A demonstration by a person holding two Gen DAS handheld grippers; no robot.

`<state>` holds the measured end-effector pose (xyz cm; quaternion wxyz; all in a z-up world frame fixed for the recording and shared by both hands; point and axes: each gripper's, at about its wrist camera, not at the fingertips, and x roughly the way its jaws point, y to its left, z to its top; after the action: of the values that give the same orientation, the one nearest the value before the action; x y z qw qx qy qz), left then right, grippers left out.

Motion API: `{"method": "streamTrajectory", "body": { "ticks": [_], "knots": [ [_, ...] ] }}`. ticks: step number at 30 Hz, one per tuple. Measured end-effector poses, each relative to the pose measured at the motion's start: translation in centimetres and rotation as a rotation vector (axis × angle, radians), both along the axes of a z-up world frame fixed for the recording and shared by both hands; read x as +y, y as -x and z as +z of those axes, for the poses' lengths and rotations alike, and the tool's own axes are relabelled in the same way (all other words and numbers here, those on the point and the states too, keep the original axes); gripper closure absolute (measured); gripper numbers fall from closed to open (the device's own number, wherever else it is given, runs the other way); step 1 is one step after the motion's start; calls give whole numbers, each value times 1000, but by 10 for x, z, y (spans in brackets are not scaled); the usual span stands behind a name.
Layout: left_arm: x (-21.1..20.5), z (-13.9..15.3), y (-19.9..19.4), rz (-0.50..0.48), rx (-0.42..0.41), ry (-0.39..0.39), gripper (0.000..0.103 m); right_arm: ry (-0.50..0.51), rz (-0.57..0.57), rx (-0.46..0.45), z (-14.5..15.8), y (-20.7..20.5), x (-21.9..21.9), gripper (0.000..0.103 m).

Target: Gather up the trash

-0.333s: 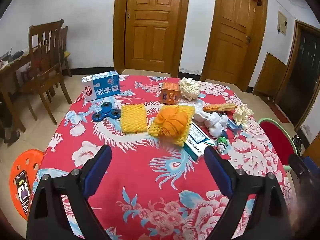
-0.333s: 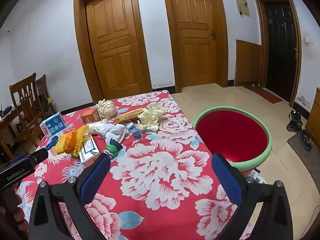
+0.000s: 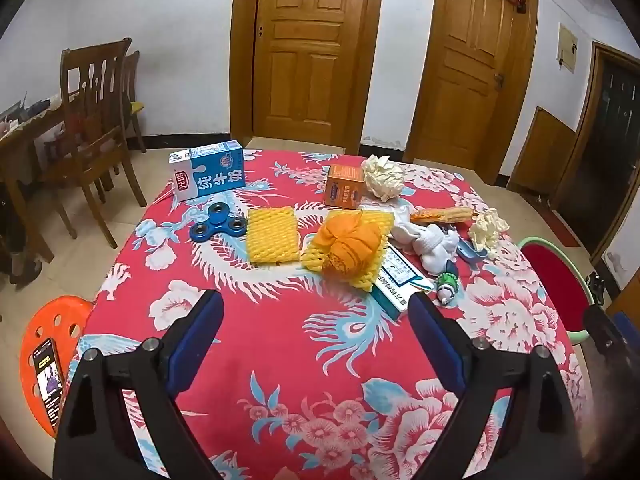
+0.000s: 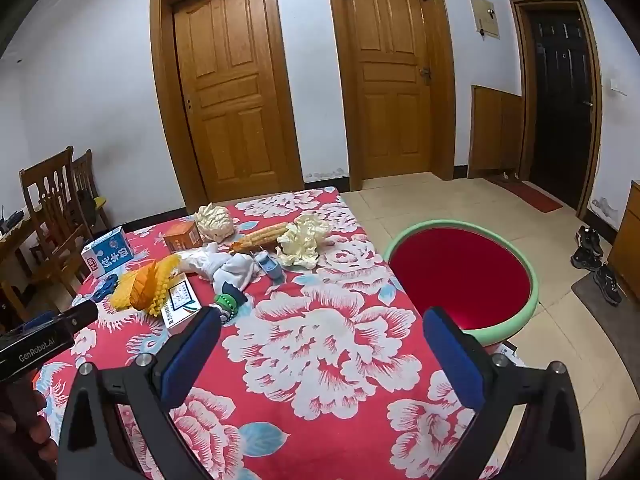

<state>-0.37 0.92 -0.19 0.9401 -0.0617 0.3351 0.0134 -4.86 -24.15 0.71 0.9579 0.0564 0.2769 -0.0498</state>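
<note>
Trash lies across the far half of a table with a red flowered cloth [image 3: 280, 344]. There is a blue milk carton [image 3: 208, 176], a yellow foam net [image 3: 273, 234], an orange peel [image 3: 352, 246] on another net, an orange box [image 3: 345, 191], a corn cob [image 3: 440, 215], crumpled white tissues [image 3: 430, 242] and husk-like scraps [image 3: 487, 227]. A red basin with a green rim [image 4: 460, 280] stands off the table's right side. My left gripper [image 3: 316, 312] is open and empty above the near cloth. My right gripper [image 4: 320, 328] is open and empty above the table's right part.
A blue fidget spinner [image 3: 218, 227], a card packet [image 3: 398, 280] and a green toy [image 3: 446, 282] also lie on the table. An orange stool with a phone [image 3: 44, 368] stands at the left. Wooden chairs [image 3: 96, 128] stand beyond. Shoes [image 4: 592, 256] lie on the floor.
</note>
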Motion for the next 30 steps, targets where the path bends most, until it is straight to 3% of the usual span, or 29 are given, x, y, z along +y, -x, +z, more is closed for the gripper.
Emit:
{"method": "streamTrajectory", "body": {
  "ticks": [30],
  "knots": [
    [2,9,6,21,-8,-18,10,-1,-7,2,1,4,1,0]
  ]
}}
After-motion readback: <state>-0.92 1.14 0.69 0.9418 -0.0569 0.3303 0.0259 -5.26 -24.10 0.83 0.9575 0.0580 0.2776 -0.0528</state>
